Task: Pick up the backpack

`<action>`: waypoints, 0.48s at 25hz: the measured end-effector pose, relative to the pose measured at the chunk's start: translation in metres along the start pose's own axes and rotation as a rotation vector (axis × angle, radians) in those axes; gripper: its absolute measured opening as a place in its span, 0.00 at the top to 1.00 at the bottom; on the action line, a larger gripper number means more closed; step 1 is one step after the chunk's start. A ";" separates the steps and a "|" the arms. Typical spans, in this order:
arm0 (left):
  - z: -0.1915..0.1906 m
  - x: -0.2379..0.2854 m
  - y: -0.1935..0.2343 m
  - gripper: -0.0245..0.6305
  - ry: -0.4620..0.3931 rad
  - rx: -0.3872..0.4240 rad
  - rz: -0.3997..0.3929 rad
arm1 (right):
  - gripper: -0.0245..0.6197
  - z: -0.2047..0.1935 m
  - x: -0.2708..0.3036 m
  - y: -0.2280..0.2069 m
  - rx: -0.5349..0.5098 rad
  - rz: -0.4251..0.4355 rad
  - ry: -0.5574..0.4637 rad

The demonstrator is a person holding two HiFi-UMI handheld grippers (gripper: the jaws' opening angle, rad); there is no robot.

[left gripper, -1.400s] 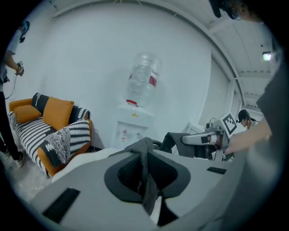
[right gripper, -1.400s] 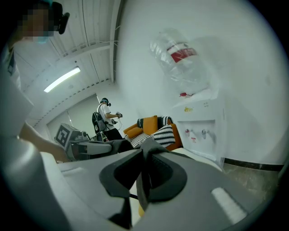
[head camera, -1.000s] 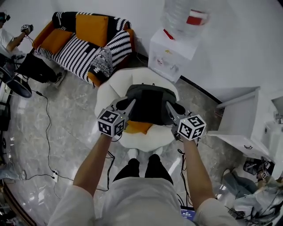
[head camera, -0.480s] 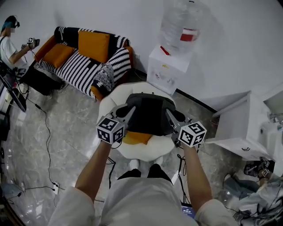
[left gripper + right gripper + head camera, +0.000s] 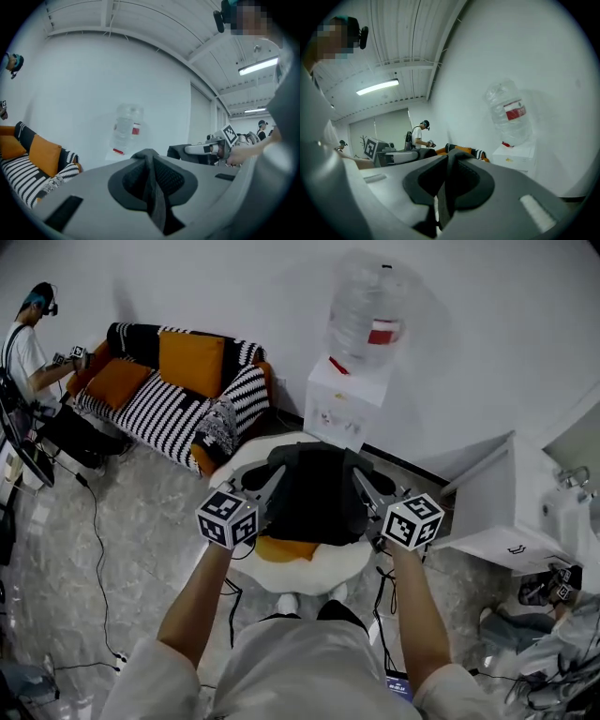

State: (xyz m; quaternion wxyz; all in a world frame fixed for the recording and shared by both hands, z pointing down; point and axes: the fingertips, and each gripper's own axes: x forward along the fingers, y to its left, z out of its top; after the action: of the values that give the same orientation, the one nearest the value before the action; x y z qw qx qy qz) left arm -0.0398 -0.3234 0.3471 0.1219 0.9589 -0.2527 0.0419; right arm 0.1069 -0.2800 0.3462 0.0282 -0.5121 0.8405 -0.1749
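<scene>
Lifted higher than a second ago, the dark grey fabric backpack (image 5: 314, 495) hangs over the round white stool (image 5: 323, 568). The left claw (image 5: 277, 474) and right claw (image 5: 359, 476) are each clamped on a strip of its fabric.

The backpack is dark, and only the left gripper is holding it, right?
Not quite. The backpack is dark, but both grippers are holding it: the left gripper and the right gripper each have their jaws shut on its fabric. The head view shows one on each side, and each gripper view shows the pinched fabric.
</scene>
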 end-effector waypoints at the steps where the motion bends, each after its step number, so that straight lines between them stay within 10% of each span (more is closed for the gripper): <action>1: 0.005 -0.001 0.000 0.92 -0.006 0.007 -0.007 | 0.91 0.004 -0.001 0.002 -0.005 -0.002 -0.007; 12: 0.058 0.008 -0.010 0.92 -0.076 0.063 -0.007 | 0.90 0.051 -0.011 0.007 -0.022 0.040 -0.063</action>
State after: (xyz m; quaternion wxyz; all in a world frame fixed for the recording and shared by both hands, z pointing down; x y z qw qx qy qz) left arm -0.0269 -0.3335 0.2904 0.0820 0.9641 -0.2522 0.0128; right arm 0.1176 -0.2811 0.2952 0.0525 -0.5006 0.8512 -0.1489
